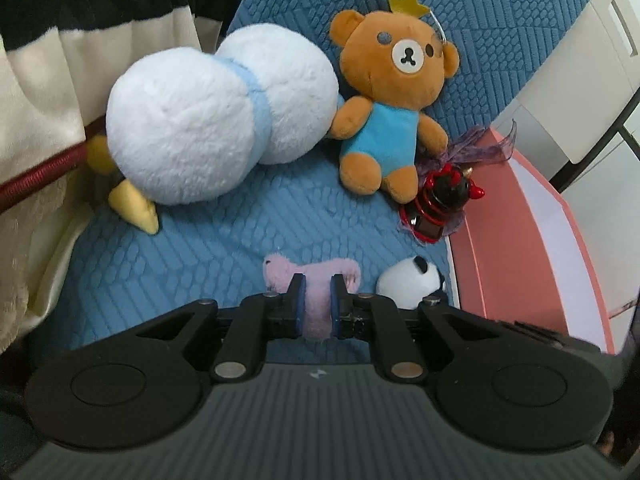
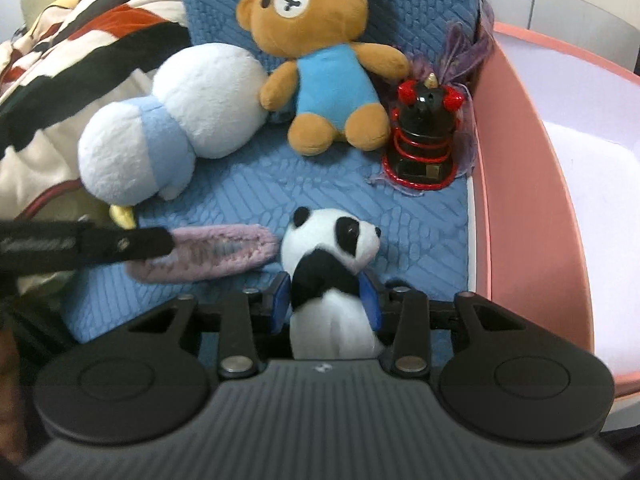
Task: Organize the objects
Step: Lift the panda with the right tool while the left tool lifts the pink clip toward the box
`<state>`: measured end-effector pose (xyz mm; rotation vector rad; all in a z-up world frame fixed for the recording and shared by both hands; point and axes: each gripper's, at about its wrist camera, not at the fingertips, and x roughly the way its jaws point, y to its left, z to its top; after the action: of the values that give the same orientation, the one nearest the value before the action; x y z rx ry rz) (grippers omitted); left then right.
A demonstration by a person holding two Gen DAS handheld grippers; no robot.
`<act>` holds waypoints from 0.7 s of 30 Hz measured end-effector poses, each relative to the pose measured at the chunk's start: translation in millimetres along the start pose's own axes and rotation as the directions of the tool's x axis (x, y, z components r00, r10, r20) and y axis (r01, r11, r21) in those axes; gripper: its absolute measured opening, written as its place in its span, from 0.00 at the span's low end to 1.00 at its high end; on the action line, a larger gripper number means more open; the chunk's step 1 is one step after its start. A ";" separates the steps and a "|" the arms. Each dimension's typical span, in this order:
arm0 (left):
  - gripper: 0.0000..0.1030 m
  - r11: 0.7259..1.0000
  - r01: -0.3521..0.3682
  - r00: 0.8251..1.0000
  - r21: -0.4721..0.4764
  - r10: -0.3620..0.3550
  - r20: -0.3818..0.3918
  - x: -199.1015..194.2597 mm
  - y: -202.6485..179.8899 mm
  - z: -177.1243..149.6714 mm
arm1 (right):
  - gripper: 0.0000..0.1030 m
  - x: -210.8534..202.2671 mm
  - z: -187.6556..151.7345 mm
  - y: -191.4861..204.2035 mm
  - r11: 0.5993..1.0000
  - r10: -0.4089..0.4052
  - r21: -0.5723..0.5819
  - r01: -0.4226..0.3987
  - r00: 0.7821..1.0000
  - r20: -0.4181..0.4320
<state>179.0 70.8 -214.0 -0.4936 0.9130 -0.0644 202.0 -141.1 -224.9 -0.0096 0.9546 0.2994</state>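
Note:
My left gripper (image 1: 318, 283) is shut on a flat pink plush piece (image 1: 316, 312), which lies low over the blue quilted cushion (image 1: 192, 264). In the right wrist view the same pink plush (image 2: 224, 252) stretches sideways from the left gripper's black finger (image 2: 128, 244). My right gripper (image 2: 325, 284) is shut on a small panda plush (image 2: 332, 240); its blue pads press the panda's body from both sides. The panda (image 1: 412, 280) also shows just right of the left gripper.
A brown bear in a blue shirt (image 1: 392, 92), a white and blue plush bird (image 1: 208, 120) and a black and red spring toy (image 1: 440, 200) lie on the cushion. A pink box (image 2: 532, 200) stands along the right. A striped blanket (image 1: 60, 20) lies at the left.

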 end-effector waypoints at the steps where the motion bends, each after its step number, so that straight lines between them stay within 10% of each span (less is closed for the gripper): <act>1: 0.15 1.000 0.000 1.000 -0.002 0.000 -0.006 0.1 0.3 0.6 | 0.40 2.8 1.4 -1.1 1.000 -0.014 0.004 0.014 1.000 -0.002; 7: 0.50 0.999 -0.045 0.997 0.005 0.045 -0.056 5.7 0.4 3.2 | 0.42 16.3 6.9 -9.9 0.998 0.010 0.063 -0.008 1.000 -0.025; 21: 0.58 0.993 -0.056 0.989 0.103 0.070 -0.132 20.3 -8.4 2.5 | 0.40 19.5 10.0 -15.5 0.994 0.043 0.103 -0.038 0.998 -0.052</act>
<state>194.7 59.0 -224.2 -0.3714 1.0523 -0.0857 224.5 -149.7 -236.6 0.0954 1.0238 0.2889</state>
